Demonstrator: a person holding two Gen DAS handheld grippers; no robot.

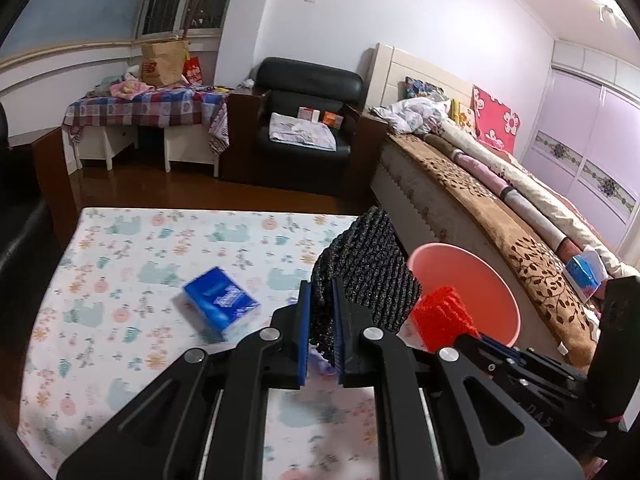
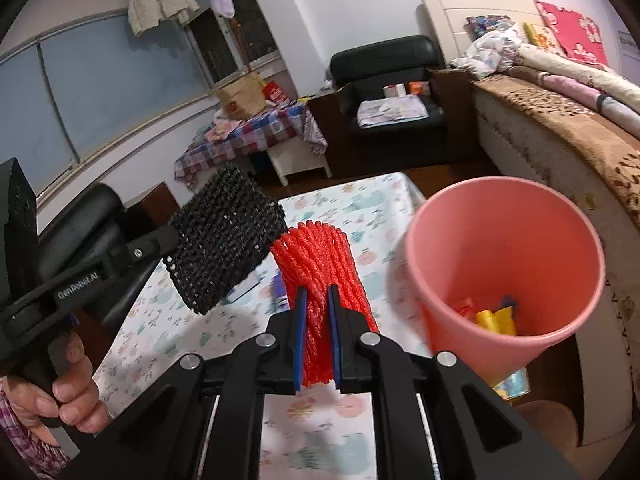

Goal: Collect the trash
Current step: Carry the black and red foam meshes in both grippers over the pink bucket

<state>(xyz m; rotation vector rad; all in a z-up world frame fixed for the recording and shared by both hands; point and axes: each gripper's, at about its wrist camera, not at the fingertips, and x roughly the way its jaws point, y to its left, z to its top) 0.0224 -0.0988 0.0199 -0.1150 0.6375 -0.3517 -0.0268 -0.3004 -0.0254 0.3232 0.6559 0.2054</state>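
The left gripper (image 1: 322, 320) is pinching a black foam mesh sleeve (image 1: 366, 264), a ribbed, speckled netting that is fanning out above its blue-padded fingers (image 1: 305, 328). The right gripper (image 2: 318, 332) is clamping a bright red foam mesh sleeve (image 2: 320, 272), its twisted strands bunching into a narrow bundle between the fingers. Both pieces are hanging in the air over the desk with the floral cloth (image 1: 132, 248), just beside a pink plastic bin (image 2: 500, 248) that is holding yellow and orange scraps. A blue tissue pack (image 1: 220, 300) is lying on the desk.
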